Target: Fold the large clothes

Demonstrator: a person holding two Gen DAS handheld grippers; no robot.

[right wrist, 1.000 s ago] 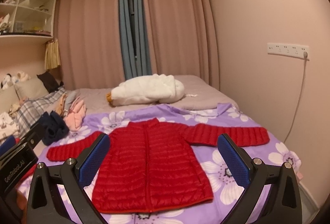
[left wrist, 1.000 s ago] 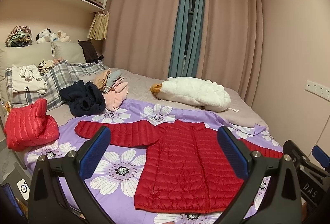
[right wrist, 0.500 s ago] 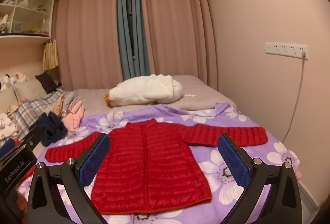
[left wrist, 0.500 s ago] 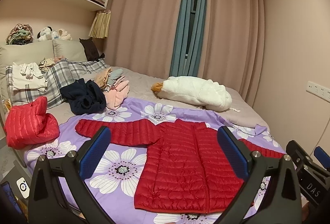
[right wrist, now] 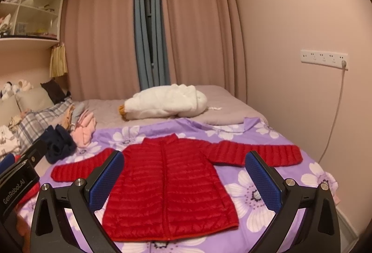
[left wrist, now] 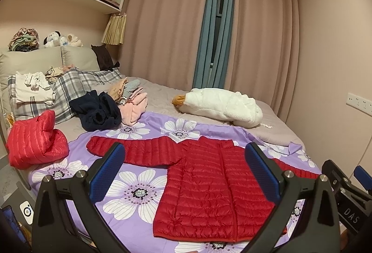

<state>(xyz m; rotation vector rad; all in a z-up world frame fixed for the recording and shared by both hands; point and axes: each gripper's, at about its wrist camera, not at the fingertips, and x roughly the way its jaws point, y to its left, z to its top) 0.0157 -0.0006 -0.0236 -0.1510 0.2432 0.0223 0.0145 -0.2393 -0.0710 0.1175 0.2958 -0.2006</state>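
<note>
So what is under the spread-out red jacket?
The red jacket lies flat on a purple flowered sheet, sleeves out. Whatever the sheet covers beneath it cannot be seen.

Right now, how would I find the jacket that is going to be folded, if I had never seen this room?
Look at the bed and find the purple flowered sheet spread over its near end. The red puffy jacket lies flat on that sheet, zipped, with both sleeves stretched out sideways. The other red jacket sits bunched in a heap at the sheet's left edge.
</note>
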